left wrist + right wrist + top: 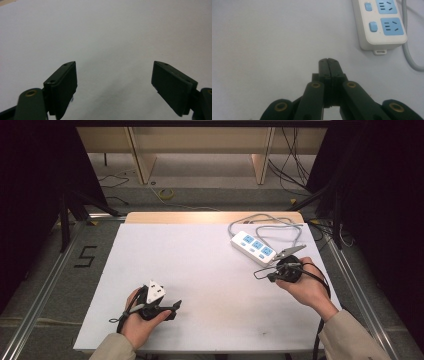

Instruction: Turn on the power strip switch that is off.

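Note:
A white power strip (252,247) with blue sockets lies at the table's back right, its grey cable (272,222) looped behind it. My right gripper (274,276), held in a hand, sits just in front of the strip's near end. In the right gripper view its jaws are pressed together with nothing between them (329,67), and the strip's end (382,37) lies ahead to the right. My left gripper (172,310) rests in a hand near the front left of the table. Its jaws stand wide apart (113,85) over bare white surface.
The white sheet (200,270) covers the table, with a wooden edge (210,217) showing at the back. Beyond it are a floor with cables and wooden furniture legs. A metal rail (360,295) runs along the right side.

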A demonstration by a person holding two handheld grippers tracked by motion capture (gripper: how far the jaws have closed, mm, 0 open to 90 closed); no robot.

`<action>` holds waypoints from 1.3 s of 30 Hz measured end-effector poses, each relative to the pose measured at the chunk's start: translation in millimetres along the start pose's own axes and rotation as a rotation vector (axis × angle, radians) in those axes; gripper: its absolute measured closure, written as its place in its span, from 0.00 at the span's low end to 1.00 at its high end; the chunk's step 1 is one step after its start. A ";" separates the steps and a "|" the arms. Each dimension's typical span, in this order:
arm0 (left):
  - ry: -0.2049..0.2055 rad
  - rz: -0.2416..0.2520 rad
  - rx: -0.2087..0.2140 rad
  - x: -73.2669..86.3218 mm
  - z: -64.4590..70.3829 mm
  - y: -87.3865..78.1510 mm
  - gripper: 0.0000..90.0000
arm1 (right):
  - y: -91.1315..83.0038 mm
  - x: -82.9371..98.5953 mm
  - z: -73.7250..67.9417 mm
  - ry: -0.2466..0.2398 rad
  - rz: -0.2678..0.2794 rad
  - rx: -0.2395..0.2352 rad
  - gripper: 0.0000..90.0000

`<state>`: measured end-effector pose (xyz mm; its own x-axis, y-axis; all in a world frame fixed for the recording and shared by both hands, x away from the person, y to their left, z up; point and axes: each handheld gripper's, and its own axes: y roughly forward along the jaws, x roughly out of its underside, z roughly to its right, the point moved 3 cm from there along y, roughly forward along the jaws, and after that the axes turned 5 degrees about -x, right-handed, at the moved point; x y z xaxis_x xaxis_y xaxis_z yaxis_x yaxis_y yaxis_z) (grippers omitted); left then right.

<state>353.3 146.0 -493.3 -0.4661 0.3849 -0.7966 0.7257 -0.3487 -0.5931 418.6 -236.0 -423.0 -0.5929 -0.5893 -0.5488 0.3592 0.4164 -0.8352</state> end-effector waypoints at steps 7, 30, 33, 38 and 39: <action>0.004 -0.003 0.001 0.1 -0.2 -0.2 0.23 | 0.6 -3.0 4.5 0.009 -0.014 0.004 1.00; 0.001 0.000 0.002 0.0 -0.2 0.0 0.23 | 3.5 -14.2 19.9 0.022 -0.044 0.028 1.00; 0.001 -0.001 0.002 0.0 -0.3 0.0 0.23 | 4.0 -15.1 20.8 0.026 -0.046 0.029 1.00; 0.004 -0.002 0.002 0.1 -0.2 0.0 0.23 | 6.8 -16.3 23.3 0.027 -0.053 0.028 1.00; 0.004 -0.003 0.002 0.1 -0.2 0.1 0.23 | 6.8 -16.3 23.3 0.027 -0.053 0.028 1.00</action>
<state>353.4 146.1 -493.3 -0.4662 0.3899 -0.7941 0.7232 -0.3491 -0.5960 447.5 -239.7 -420.6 -0.6304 -0.5911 -0.5032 0.3468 0.3654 -0.8638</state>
